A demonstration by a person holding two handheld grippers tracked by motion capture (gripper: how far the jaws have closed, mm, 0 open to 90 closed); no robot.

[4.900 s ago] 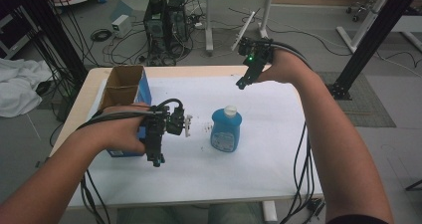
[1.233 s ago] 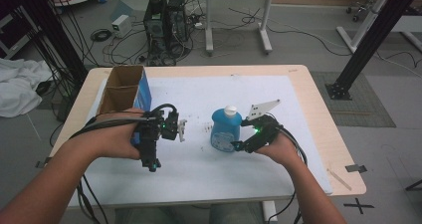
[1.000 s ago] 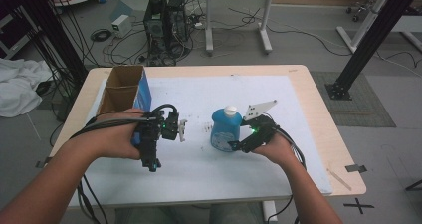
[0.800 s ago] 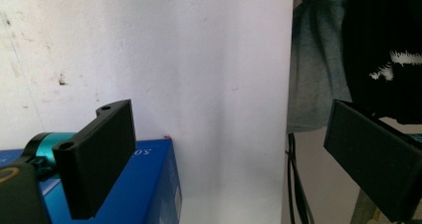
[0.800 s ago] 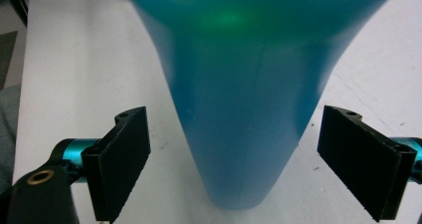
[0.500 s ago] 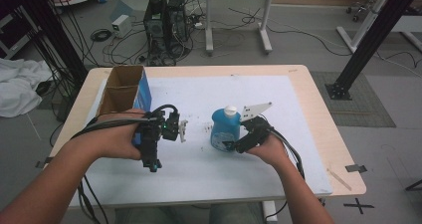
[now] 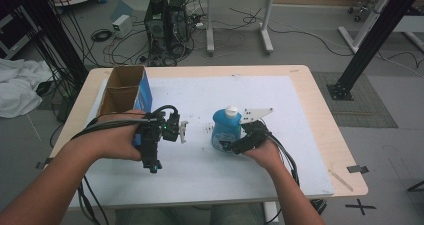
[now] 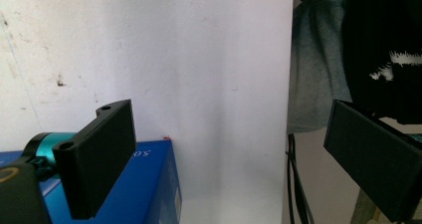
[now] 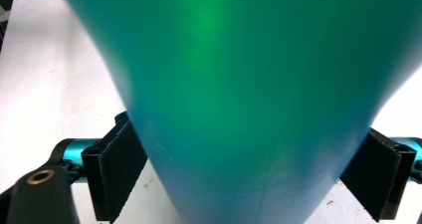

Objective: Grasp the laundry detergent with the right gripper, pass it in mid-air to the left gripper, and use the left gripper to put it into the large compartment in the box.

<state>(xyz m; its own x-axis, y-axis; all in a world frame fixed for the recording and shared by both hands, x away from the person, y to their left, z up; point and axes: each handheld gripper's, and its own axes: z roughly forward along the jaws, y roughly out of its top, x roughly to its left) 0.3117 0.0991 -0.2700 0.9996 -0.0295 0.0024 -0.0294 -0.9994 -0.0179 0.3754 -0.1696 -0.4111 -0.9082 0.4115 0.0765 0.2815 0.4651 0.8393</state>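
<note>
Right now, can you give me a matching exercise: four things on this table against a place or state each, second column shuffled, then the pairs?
Things:
1. blue plastic bottle with white cap
2. open brown-and-blue cardboard box
3. left tongs
4. right tongs

Places or states:
A. jaws wide apart, nothing between them
B. at the table's far left edge
C. standing upright mid-table
D. jaws on either side of the bottle's body

Pairs: 1-C, 2-B, 3-A, 4-D

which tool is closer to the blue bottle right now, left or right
Right. The right tool is at the blue bottle, its jaws either side of the body in the right gripper view. The left tool is apart, off to the bottle's left, jaws open and holding nothing.
</note>
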